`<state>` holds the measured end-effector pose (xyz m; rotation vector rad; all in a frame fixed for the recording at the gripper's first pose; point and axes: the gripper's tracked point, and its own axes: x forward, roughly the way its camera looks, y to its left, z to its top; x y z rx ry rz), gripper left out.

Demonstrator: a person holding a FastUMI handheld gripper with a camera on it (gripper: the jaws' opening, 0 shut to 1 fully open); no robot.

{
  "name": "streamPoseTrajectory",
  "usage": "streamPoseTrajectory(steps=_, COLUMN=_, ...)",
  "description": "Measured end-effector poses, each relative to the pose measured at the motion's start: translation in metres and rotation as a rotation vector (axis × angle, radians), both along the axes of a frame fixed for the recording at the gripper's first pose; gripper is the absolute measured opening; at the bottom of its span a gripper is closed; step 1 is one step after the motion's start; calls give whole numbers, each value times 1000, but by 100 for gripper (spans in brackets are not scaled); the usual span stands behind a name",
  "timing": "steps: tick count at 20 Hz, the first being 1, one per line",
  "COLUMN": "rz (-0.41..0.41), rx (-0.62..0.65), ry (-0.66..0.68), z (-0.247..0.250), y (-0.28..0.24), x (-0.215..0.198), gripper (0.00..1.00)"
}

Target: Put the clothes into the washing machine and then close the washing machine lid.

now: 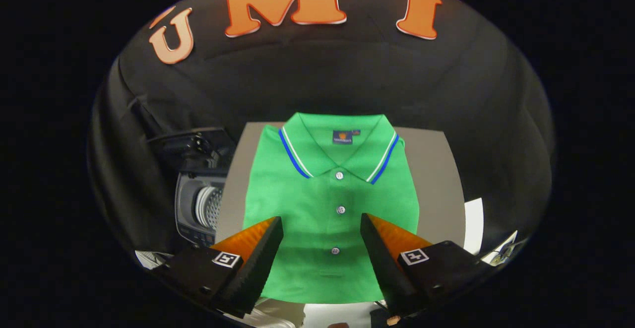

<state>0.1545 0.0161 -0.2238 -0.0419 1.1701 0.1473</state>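
A grey table [436,179] is seen set against the black booth wall, and most of its top is taken up by a green polo shirt [330,229], which is laid flat and neatly folded with the collar at the far side and the hem at the near side, presumably so that it can be picked up easily from above. To the left of the table, and lower than its top, a washing machine [198,204] is placed with its lid [191,144] raised, so that the perforated drum [209,206] is exposed and ready to receive the garment; the shirt and the machine are kept apart by the table's left edge. The collar is trimmed with blue and white stripes [292,157], a small label [342,137] is sewn inside the neck, and a row of buttons [340,210] runs down the placket between the fingers. The gripper [321,241] is held over the near half of the shirt with its fingers spread wide, nothing being gripped between them; whether the tips touch the cloth cannot be told. It is judged that the task is at its start: the shirt is not yet grasped, and the lid is left up for the loading.
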Motion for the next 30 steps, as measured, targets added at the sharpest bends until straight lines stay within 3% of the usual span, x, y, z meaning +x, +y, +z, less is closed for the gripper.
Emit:
streamPoseTrajectory(steps=7, rz=5, rx=51, ry=94, z=-21, y=2, x=-3, gripper=100)
streamPoseTrajectory(steps=11, rz=32, rx=74, ry=85, z=-21, y=9, x=-5, gripper=58)
streamPoseTrajectory(steps=15, rz=-25, rx=238, ry=65, z=-14, y=14, x=-5, gripper=17)
streamPoseTrajectory(steps=16, rz=-33, rx=276, ry=21, z=-16, y=12, x=-2, gripper=11)
streamPoseTrajectory(steps=18, rz=-60, rx=366, ry=-130, z=-12, y=12, x=-3, gripper=9)
streamPoseTrajectory(steps=21, rz=-109, rx=426, ry=-528, z=-2, y=9, x=0, gripper=8)
streamPoseTrajectory(steps=23, rz=-134, rx=446, ry=-721, z=5, y=10, x=-1, gripper=8)
streamPoseTrajectory(steps=28, rz=-50, rx=504, ry=-1072, z=69, y=-3, x=-28, gripper=8)
streamPoseTrajectory(steps=30, rz=-1, rx=465, ry=-1160, z=88, y=-12, x=-42, gripper=8)
